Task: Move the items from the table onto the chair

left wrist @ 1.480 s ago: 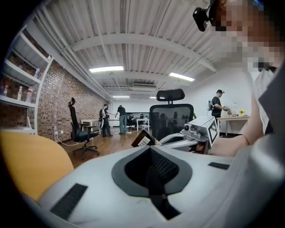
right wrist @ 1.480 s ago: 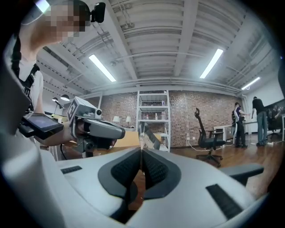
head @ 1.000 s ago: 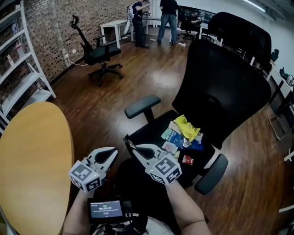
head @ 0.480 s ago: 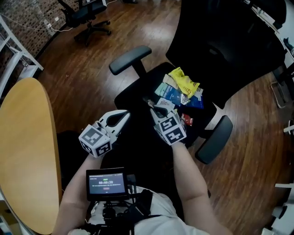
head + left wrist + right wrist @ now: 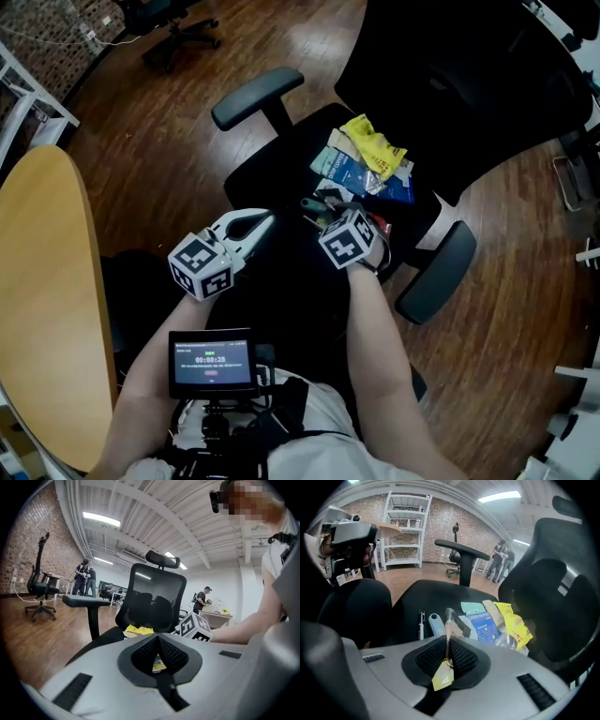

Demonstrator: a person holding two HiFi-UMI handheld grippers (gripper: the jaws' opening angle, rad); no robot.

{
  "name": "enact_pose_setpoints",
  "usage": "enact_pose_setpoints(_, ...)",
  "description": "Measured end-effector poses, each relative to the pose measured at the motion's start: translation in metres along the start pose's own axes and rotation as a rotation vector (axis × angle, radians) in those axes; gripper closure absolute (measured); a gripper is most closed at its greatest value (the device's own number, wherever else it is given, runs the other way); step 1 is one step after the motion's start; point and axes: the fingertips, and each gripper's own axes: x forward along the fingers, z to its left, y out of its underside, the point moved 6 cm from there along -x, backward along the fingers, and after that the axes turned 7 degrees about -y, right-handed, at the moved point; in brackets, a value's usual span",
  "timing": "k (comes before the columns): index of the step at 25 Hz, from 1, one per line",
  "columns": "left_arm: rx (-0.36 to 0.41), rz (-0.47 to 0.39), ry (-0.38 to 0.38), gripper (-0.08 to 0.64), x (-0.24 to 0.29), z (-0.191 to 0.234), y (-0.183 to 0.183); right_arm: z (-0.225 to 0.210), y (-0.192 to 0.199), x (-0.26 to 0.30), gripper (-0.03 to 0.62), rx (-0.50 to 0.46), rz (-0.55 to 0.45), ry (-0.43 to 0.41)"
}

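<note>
Packets (image 5: 361, 171) lie heaped on the chair (image 5: 281, 173) seat, toward the backrest.

Head view: yellow packet (image 5: 375, 148) is at the rear of the heap, with the blue coffee packet (image 5: 356, 176) and teal packet (image 5: 326, 159) in front of it. Right gripper (image 5: 328, 214) points steeply down at the near edge of the heap. Its jaws cannot be read here, as they are under its marker cube. Left gripper (image 5: 266, 219) lies nearly level over the front of the seat, left of the heap, tips together. Table (image 5: 42, 281) is at far left, apart from both grippers.

Left gripper view: the tips meet. A small yellow patch shows in the hollow behind them; I cannot tell what it is. The chair backrest is ahead, the yellow packet is on the seat, and the right gripper's cube is at right.

Right gripper view: the jaws stand narrow and have just been opening. A thin brown sachet (image 5: 449, 623) sits edge-on between the pads, and the pads appear to lie against it. It projects toward the seat. A yellow tag (image 5: 442, 677) hangs behind the pads. On the seat beyond lie a pen (image 5: 422, 620) and a light-blue handle (image 5: 435, 623), then the teal, blue and yellow packets to the right.
</note>
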Motion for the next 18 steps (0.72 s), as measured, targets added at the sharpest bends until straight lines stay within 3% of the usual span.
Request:
enact_pose_setpoints(1, 0.001, 0.001, 0.003, 0.552, 0.0, -0.001, 0.0, -0.001, 0.001, 0.002, 0.556, 0.006, 0.004, 0.01)
enact_pose_setpoints(4, 0.007, 0.0, 0.004, 0.552, -0.002, -0.002, 0.0, 0.0, 0.003, 0.007, 0.446, 0.032, -0.005, -0.006)
enact_pose_setpoints(8, 0.017, -0.002, -0.009, 0.552, -0.009, -0.002, -0.007, 0.0, -0.004, -0.002, 0.444, 0.079, -0.085, -0.028)
enact_pose_setpoints(9, 0.021, -0.008, -0.015, 0.552, -0.013, -0.002, -0.009, 0.001, -0.008, -0.005, 0.416, 0.094, -0.123, -0.037)
enact_pose_setpoints(14, 0.062, -0.057, -0.033, 0.552, -0.019, 0.0, -0.034, -0.017, -0.034, -0.035, 0.416, 0.102, -0.382, -0.005)
enact_pose_setpoints(16, 0.067, -0.068, -0.042, 0.552, -0.029, -0.002, -0.046, -0.016, -0.044, -0.05, 0.417, 0.095, -0.498, -0.032)
enact_pose_setpoints(17, 0.061, -0.071, -0.054, 0.552, -0.038, -0.002, -0.051, -0.011, -0.051, -0.056, 0.436, 0.088, -0.552, -0.052)
enact_pose_setpoints(18, 0.054, -0.074, -0.072, 0.552, -0.047, -0.002, -0.058, -0.006, -0.06, -0.063, 0.504, 0.08, -0.599, -0.067)
